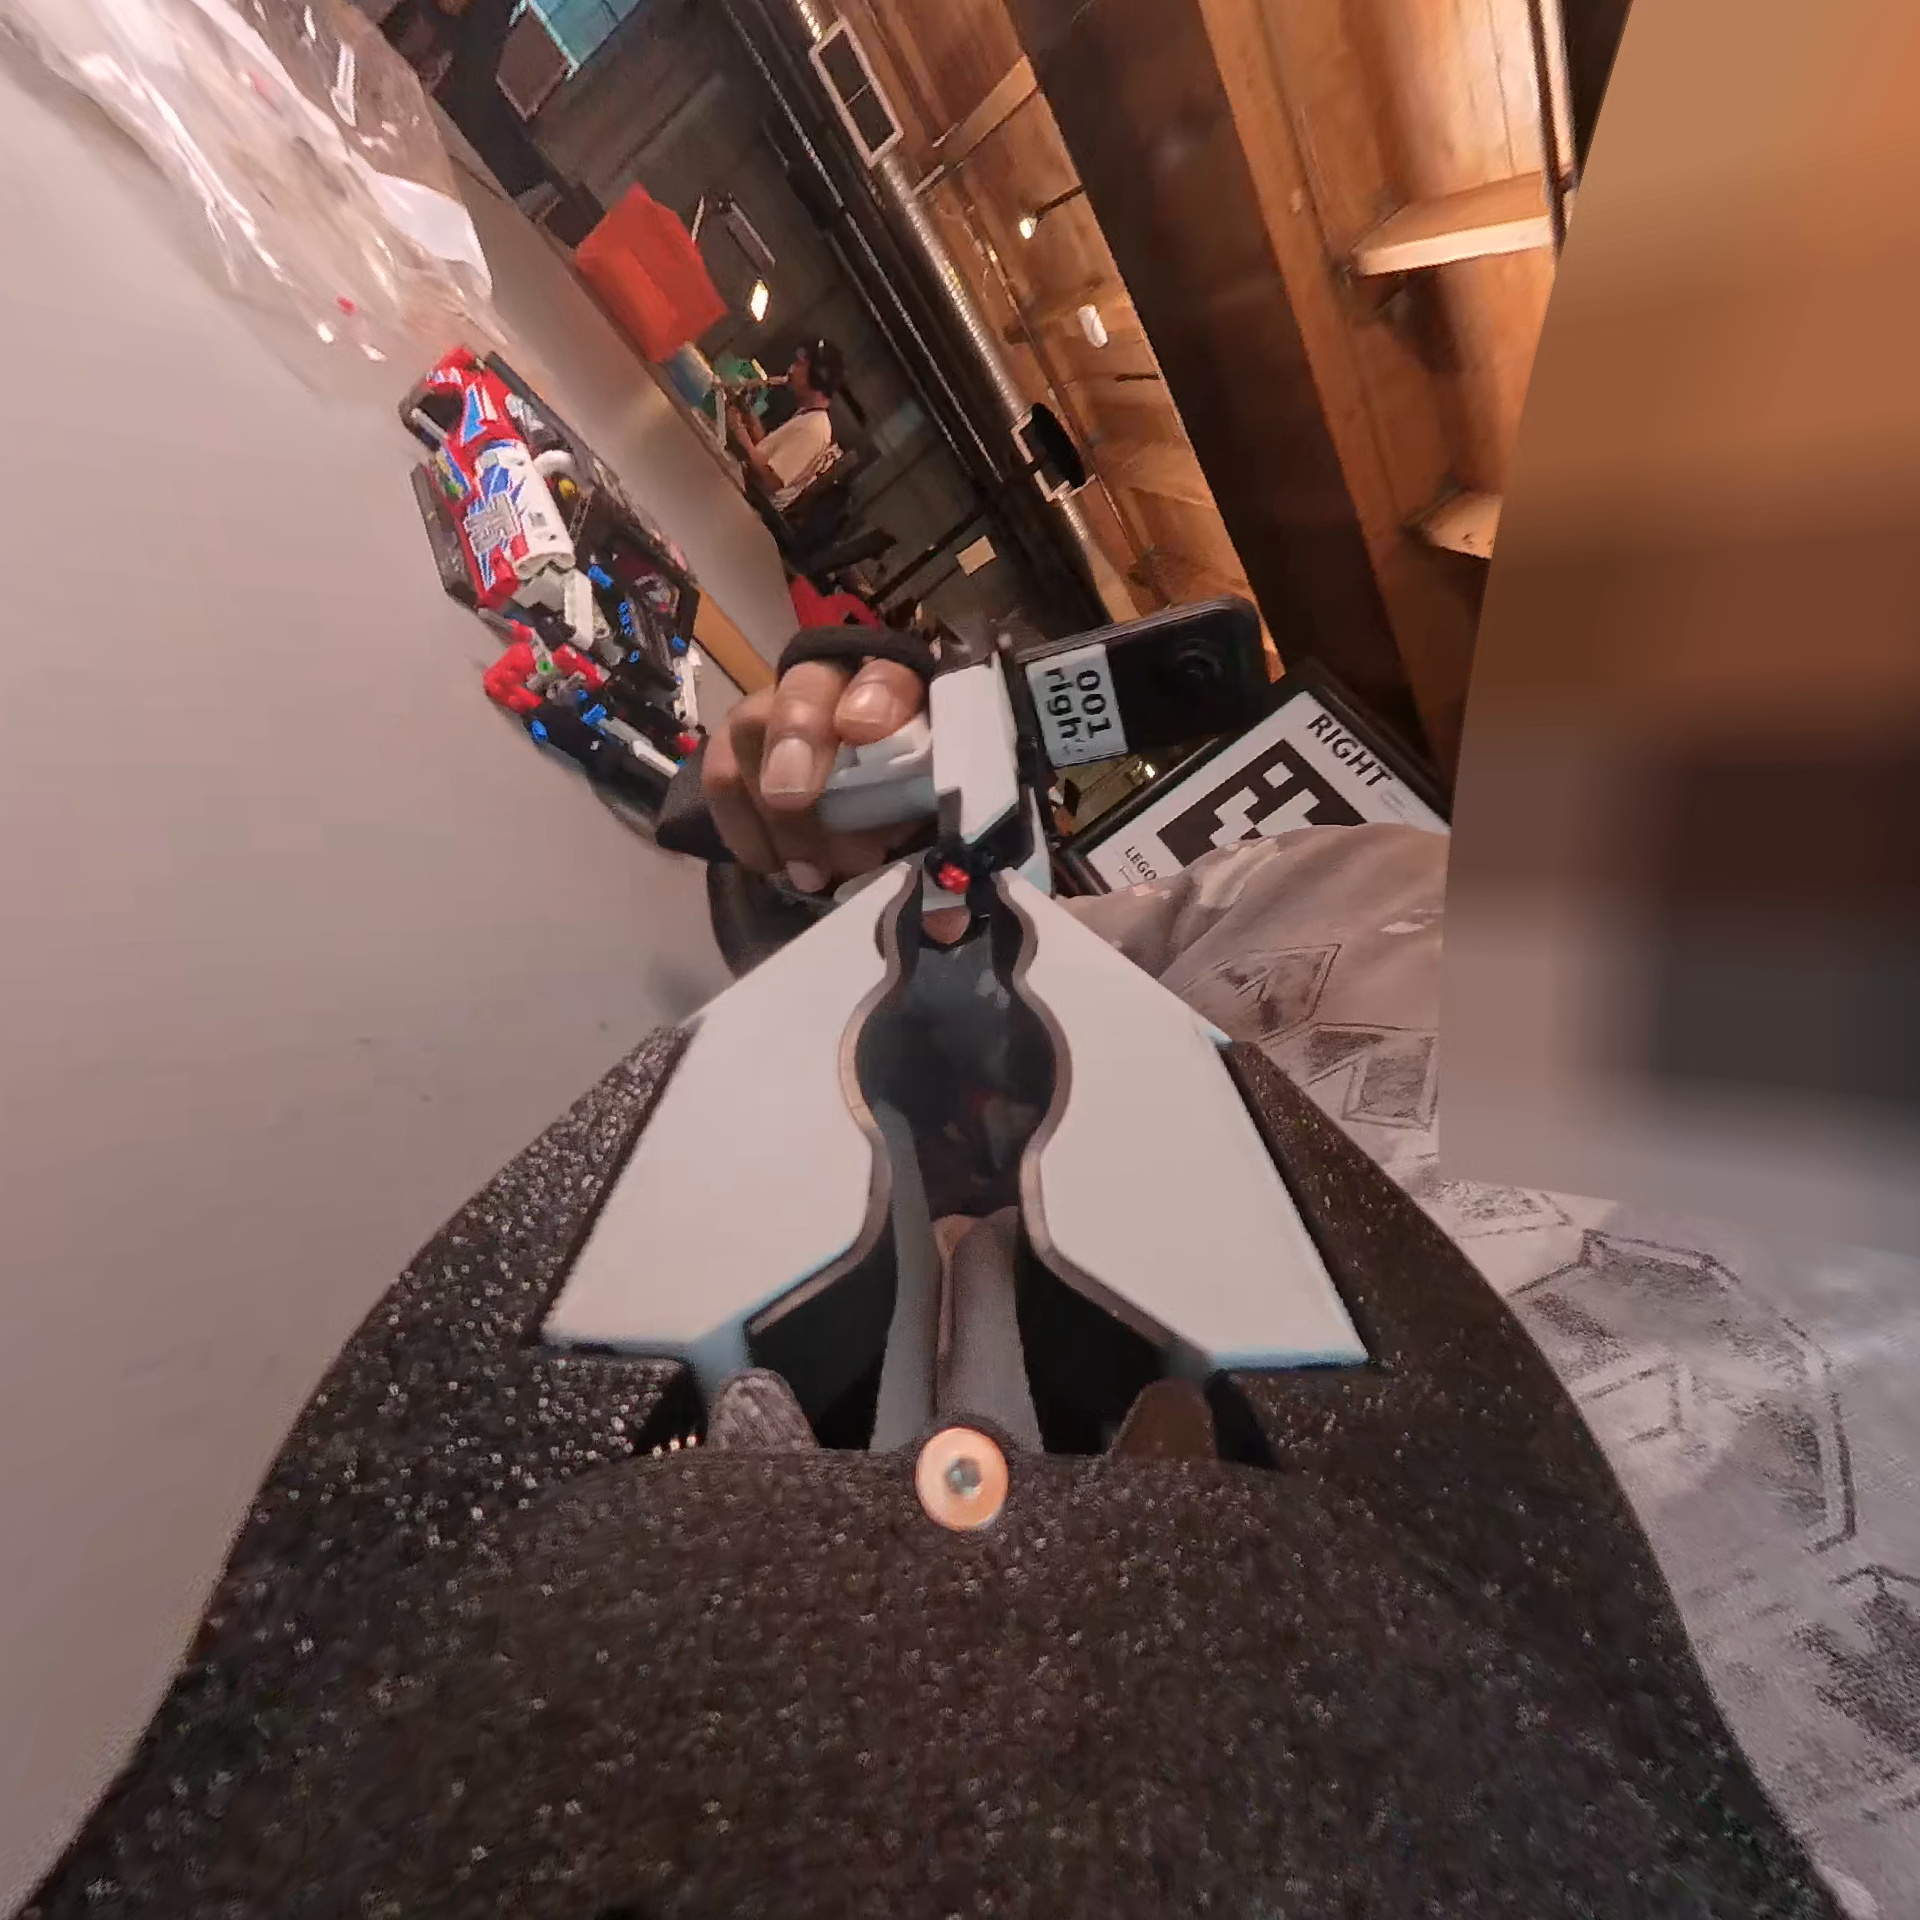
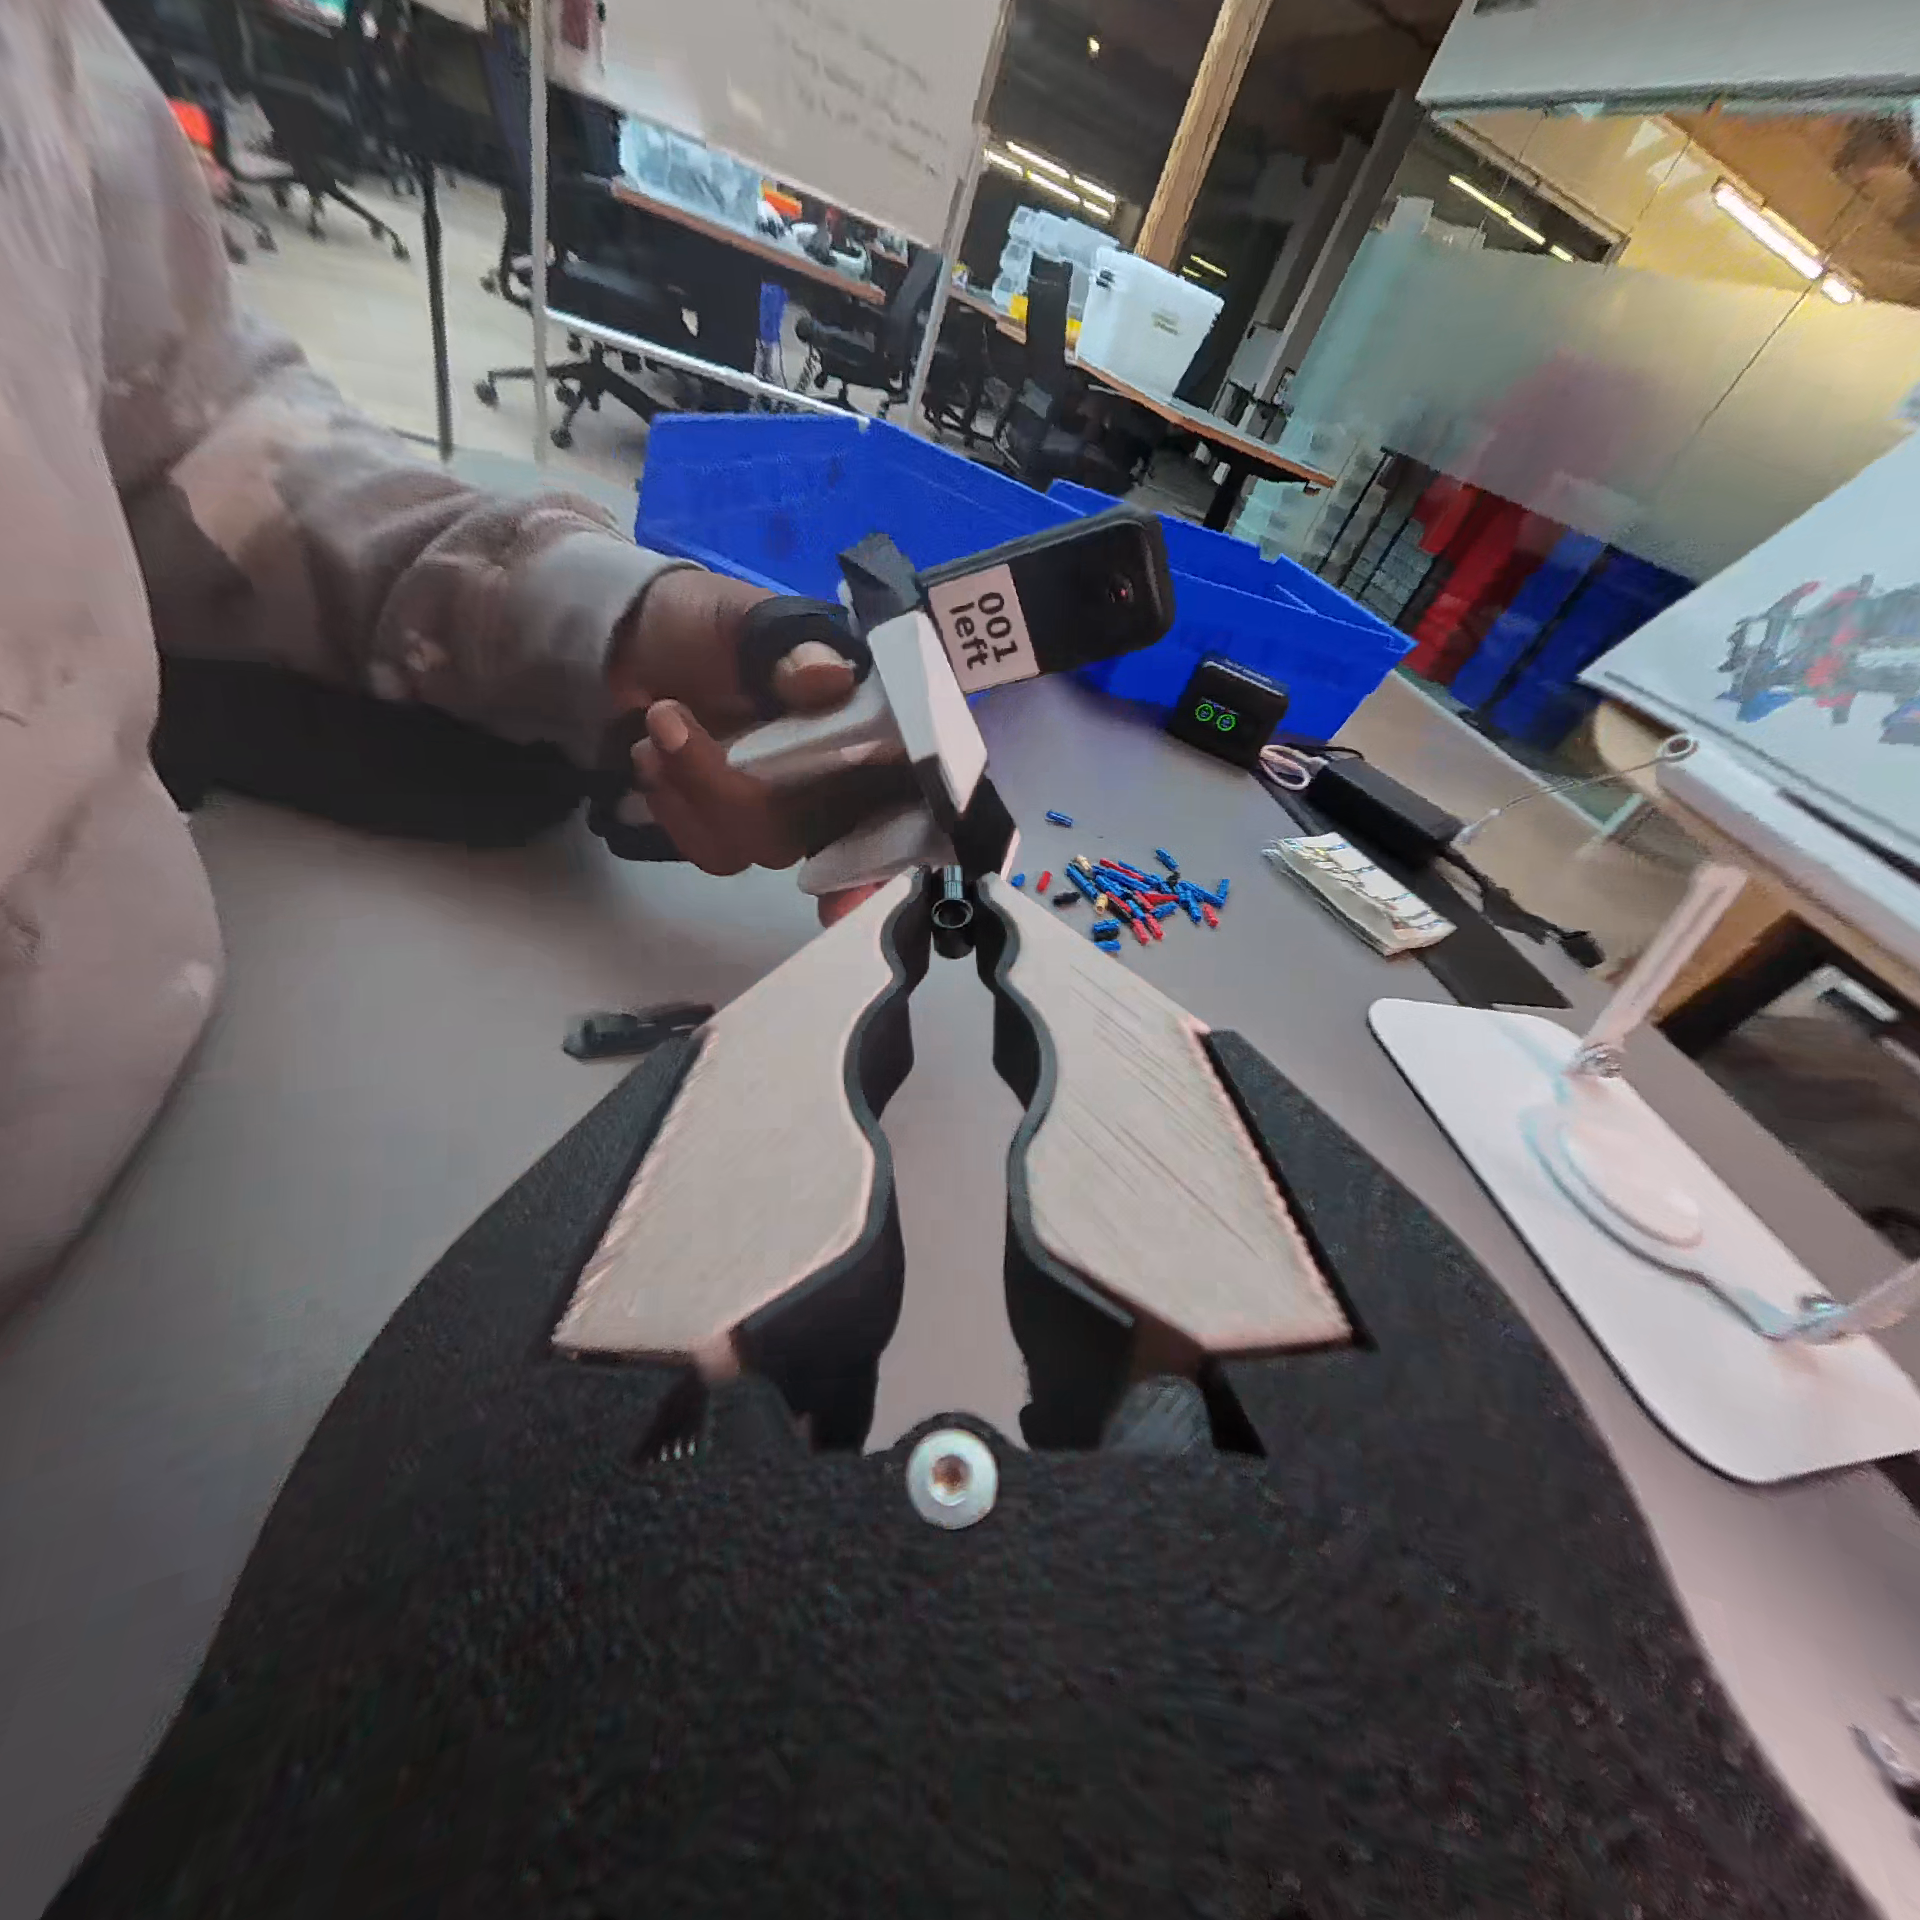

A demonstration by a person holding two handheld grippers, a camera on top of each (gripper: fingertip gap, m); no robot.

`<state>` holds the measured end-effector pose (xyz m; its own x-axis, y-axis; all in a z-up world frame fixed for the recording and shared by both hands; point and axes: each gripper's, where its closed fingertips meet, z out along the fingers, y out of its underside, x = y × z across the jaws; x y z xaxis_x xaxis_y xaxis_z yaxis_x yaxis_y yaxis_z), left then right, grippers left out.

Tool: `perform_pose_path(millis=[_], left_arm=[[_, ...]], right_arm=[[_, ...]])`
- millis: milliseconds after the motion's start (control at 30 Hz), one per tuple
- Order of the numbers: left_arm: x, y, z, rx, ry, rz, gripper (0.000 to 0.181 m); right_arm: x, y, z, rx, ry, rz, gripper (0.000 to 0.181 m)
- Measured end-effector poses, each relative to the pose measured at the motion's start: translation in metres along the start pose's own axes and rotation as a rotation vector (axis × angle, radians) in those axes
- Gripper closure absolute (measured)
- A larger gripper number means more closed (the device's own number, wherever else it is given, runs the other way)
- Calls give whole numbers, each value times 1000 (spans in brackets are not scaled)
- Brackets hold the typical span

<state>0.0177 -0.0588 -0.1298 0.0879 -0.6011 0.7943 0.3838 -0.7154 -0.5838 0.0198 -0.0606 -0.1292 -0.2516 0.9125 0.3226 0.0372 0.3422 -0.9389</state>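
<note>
- small black plastic tube piece (image 2: pixel 951 920) is up off the grey table (image 2: pixel 416 1091), clamped in right gripper (image 2: pixel 951 906) jaws
- left gripper (image 1: pixel 953 885) jaws nearly closed, tips right at it w/ a small red bit (image 1: pixel 951 879) there. Gripping or not, can't tell
- loose blue/red pins (image 2: pixel 1138 894) on table just behind, blue plastic bin (image 2: pixel 790 499) further back

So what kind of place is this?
Probably a shared workshop or office. There are desks with rolling chairs, a blue bin, small building pins and a half-built toy car.

Left wrist view: rolled sideways, close along its tool (image 1: pixel 951 883), facing the right tool.
Right wrist view: level above the bench (image 2: pixel 416 1039), facing the left tool.
Shared: meeting tips.
</note>
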Motion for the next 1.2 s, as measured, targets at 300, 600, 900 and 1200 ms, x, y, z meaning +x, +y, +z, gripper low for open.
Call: perform_pose_path(millis=[300, 600, 900, 1200], left_arm=[[-4, 9, 6, -37, -6, -32, 177], [-2, 10, 4, -35, 27, -59, 176], [9, 3, 4, -3, 14, 110, 181], [2, -1, -4, -41, -168, 401, 181]], right_arm=[[-10, 5, 4, -116, 80, -362, 175], [-12, 4, 6, -137, 158, -574, 174], [-10, -8, 5, -29, 174, -392, 172], [-1, 1, -2, 30, 1, 140, 151]])
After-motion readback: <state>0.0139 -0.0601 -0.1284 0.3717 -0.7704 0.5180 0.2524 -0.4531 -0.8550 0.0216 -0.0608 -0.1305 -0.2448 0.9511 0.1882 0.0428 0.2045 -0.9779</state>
